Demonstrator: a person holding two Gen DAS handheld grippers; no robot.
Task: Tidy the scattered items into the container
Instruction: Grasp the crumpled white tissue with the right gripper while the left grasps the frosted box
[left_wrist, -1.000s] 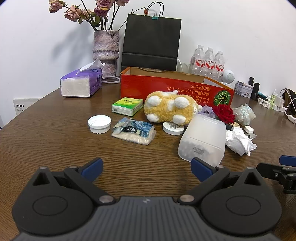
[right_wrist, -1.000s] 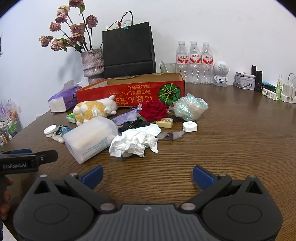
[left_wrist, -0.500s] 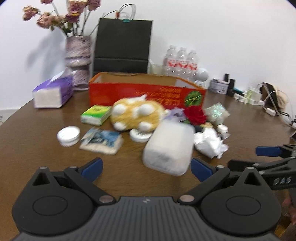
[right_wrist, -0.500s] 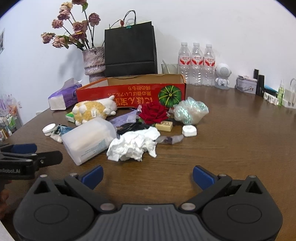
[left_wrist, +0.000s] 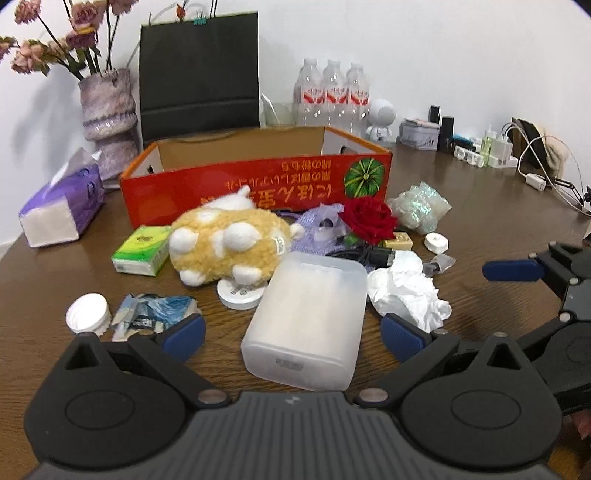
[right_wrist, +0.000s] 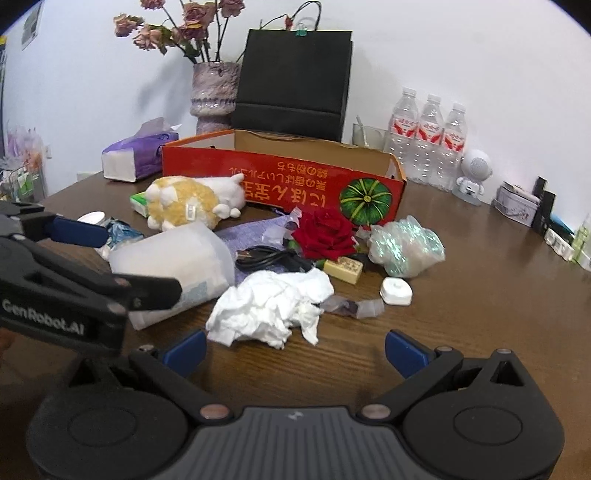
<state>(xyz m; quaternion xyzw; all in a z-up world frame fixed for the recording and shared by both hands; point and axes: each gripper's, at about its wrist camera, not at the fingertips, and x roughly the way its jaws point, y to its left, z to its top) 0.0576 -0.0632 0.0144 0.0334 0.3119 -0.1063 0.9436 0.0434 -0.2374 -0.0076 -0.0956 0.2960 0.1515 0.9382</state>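
I see both jaws spread wide, holding nothing: the left gripper straddles a frosted plastic tub lying on its side on the surface, long axis running toward the red box. Crowding it are a plush toy, a white lid and crumpled tissue, before the right gripper.
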